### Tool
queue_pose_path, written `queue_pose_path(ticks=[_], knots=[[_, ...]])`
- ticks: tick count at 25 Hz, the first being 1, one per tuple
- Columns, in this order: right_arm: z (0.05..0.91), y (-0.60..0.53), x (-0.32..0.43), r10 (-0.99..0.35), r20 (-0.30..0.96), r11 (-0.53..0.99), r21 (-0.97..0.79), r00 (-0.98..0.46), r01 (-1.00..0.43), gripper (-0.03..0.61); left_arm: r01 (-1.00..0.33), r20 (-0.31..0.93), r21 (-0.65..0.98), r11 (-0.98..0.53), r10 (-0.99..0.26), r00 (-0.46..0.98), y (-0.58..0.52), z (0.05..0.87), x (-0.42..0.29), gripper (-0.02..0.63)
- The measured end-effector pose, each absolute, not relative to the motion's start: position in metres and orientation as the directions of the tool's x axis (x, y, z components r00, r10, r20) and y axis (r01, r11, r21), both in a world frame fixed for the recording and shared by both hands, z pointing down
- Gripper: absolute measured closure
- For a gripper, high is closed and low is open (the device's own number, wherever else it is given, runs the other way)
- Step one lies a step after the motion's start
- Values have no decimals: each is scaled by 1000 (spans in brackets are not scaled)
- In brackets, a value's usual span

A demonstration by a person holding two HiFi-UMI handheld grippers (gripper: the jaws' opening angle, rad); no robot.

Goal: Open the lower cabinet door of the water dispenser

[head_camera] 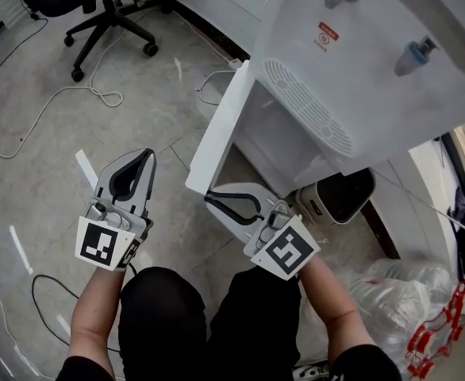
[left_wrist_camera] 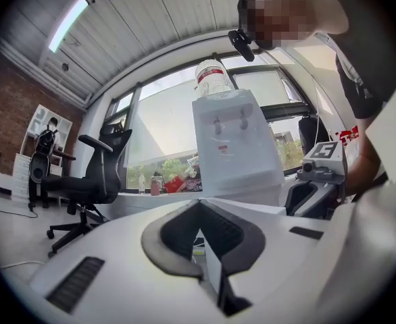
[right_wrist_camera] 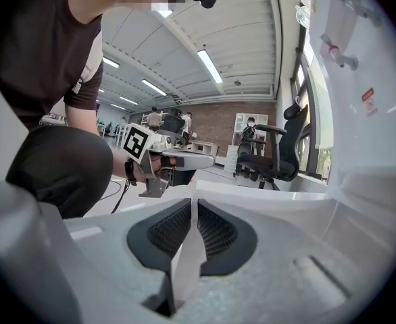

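The white water dispenser point(head_camera: 359, 62) fills the upper right of the head view. Its lower cabinet door point(head_camera: 220, 125) stands swung out to the left, and the pale cabinet inside point(head_camera: 272, 145) shows. My right gripper point(head_camera: 210, 195) is at the door's lower free corner. In the right gripper view its jaws point(right_wrist_camera: 193, 204) are shut on the door's thin white edge point(right_wrist_camera: 184, 262). My left gripper point(head_camera: 148, 155) hovers over the floor left of the door, apart from it, with its fingertips point(left_wrist_camera: 199, 204) together and nothing between them.
A black office chair point(head_camera: 109, 14) and loose white cables point(head_camera: 74, 94) are on the grey floor at the back left. A black-and-white bin point(head_camera: 336, 197) stands right of the cabinet. A clear plastic bag point(head_camera: 407, 292) and red items point(head_camera: 447, 324) lie at the lower right.
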State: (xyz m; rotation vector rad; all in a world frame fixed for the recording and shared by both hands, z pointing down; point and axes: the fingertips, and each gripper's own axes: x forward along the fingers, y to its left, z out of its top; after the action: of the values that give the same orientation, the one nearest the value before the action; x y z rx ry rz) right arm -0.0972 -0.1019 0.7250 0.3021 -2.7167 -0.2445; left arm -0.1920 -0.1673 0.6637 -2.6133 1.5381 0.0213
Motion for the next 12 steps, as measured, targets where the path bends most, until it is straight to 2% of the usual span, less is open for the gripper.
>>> queue_pose_path(ticks=[6,12], knots=[[726,-108,-125,-253,331,956,231,-909,-182,571,-894,-65,-86,-440,-893,446,-161,667,-211,606],[724,-115,-147,-240,296,956,237,-925,-173,572,-907,-56,-87,-411,-907,416,-158,670,-226,606]])
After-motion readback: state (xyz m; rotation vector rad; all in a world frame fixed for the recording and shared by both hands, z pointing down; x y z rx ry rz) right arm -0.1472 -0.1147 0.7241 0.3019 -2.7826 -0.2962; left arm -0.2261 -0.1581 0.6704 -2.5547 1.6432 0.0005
